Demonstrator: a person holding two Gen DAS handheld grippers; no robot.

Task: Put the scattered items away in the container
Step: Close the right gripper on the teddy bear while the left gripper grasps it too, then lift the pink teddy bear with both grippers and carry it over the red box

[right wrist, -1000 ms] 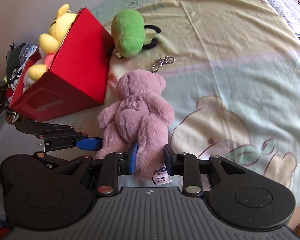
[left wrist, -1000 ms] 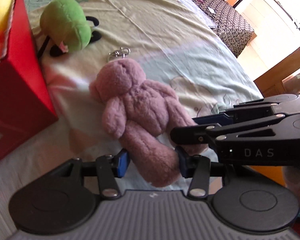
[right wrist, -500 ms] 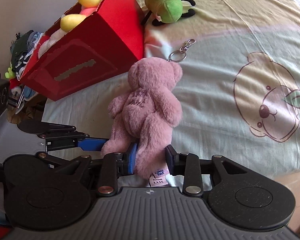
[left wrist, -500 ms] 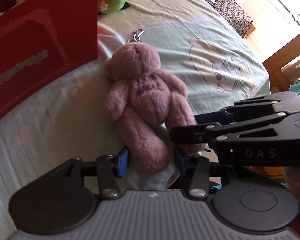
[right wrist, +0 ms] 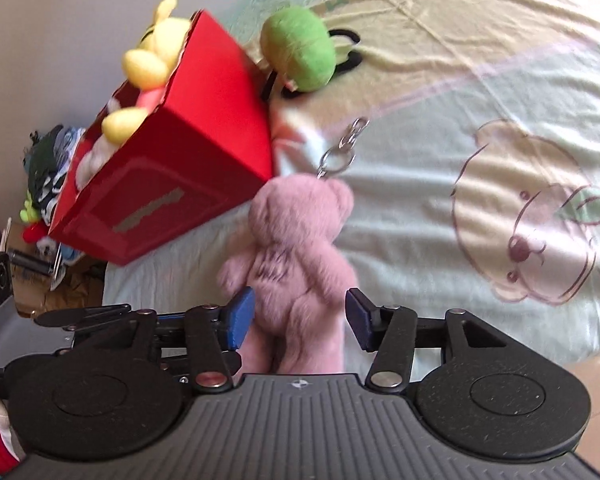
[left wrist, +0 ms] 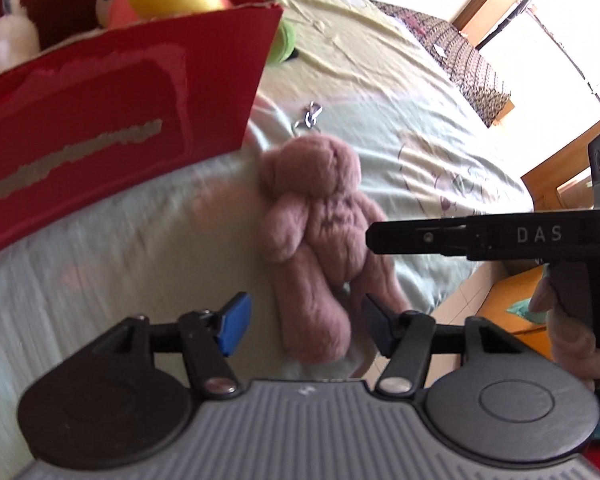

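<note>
Below the red box (right wrist: 188, 184), the pink plush bear (right wrist: 296, 256) lies face-down on the bedsheet (right wrist: 440, 184), near the mattress edge. Both the left gripper (left wrist: 304, 326) and the right gripper (right wrist: 298, 316) have just been opening; their jaws stand apart around the bear's legs, pads clear of the fur. Judged light, soft and compressible, the bear suits a firm torso pinch. Its key ring (right wrist: 338, 158) may snag the box wall; open room lies rightward.
</note>
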